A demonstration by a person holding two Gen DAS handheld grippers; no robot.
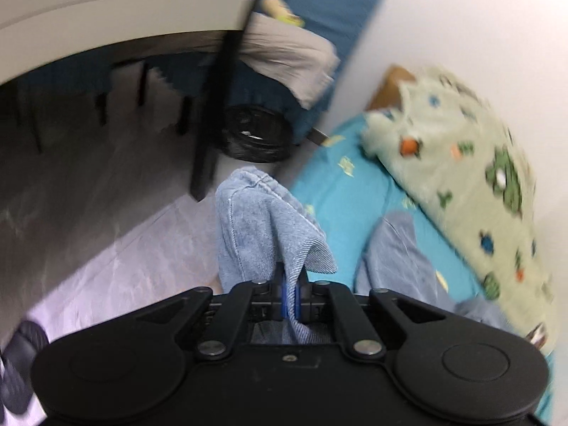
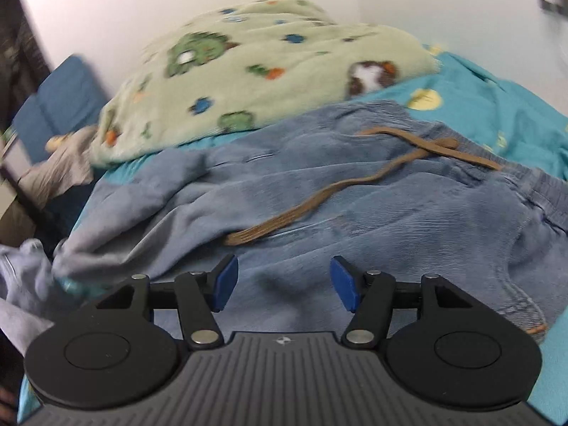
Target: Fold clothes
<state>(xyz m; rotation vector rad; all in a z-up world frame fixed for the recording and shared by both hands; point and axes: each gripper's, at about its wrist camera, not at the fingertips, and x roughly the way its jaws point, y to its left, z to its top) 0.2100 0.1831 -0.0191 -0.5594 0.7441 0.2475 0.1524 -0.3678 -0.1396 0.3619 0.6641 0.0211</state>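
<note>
Light blue denim pants (image 2: 355, 191) with an elastic waist and a brown drawstring (image 2: 319, 195) lie spread on a turquoise bedsheet (image 2: 497, 106). My left gripper (image 1: 291, 294) is shut on a pant leg hem (image 1: 262, 223), which is lifted and drapes over the fingers past the bed's edge. More of the denim (image 1: 394, 255) lies on the sheet to the right in that view. My right gripper (image 2: 284, 284) is open and empty just above the pants' seat area, blue pads (image 2: 227, 280) apart.
A green fleece blanket (image 2: 248, 71) with animal prints is heaped on the bed against the white wall. Beside the bed are a blue chair (image 1: 319, 17) with grey cloth (image 1: 294, 60), a black round object (image 1: 255, 135) and the grey floor (image 1: 88, 195).
</note>
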